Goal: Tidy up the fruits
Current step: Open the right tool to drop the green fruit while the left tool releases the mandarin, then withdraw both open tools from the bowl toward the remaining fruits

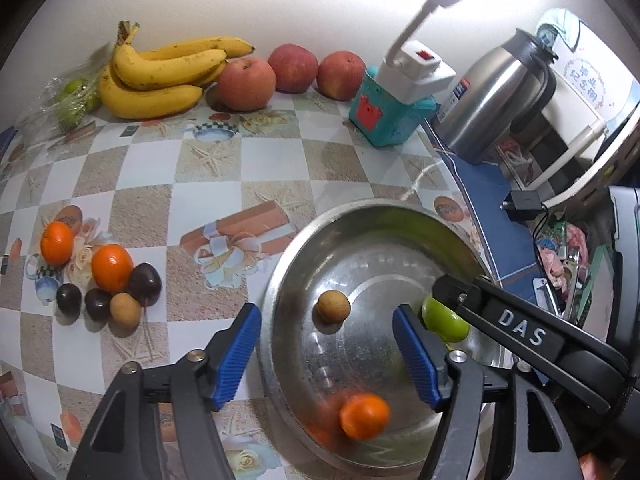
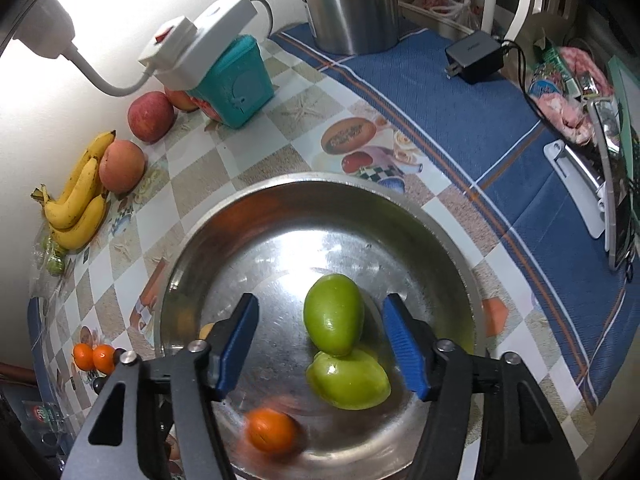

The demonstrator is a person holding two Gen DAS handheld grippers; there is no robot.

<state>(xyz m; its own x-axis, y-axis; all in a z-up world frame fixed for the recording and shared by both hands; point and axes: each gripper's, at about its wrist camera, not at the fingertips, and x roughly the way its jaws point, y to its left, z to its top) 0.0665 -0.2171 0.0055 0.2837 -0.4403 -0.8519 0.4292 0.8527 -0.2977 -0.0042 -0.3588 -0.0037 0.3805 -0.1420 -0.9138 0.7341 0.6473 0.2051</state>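
A steel bowl (image 1: pixel 404 216) (image 2: pixel 224 216) holds a blurred orange (image 1: pixel 364 416) (image 2: pixel 271 432), a small brown fruit (image 1: pixel 333 306) and two green fruits (image 2: pixel 334 314) (image 2: pixel 348 380). My left gripper (image 1: pixel 326 354) is open and empty over the bowl's left side. My right gripper (image 2: pixel 320 346) is open and empty above the green fruits; its arm (image 1: pixel 520 328) shows in the left wrist view. On the table lie two oranges (image 1: pixel 57 242) (image 1: pixel 112 268), dark plums (image 1: pixel 145 283) and another brown fruit (image 1: pixel 125 310).
Bananas (image 1: pixel 160 74) (image 2: pixel 78 200) and three apples (image 1: pixel 247 83) (image 2: pixel 151 117) lie by the wall. A teal box (image 1: pixel 386 116) (image 2: pixel 236 84) carries a white lamp. A steel kettle (image 1: pixel 500 96) (image 2: pixel 348 4), a charger (image 2: pixel 474 60) and clutter sit right.
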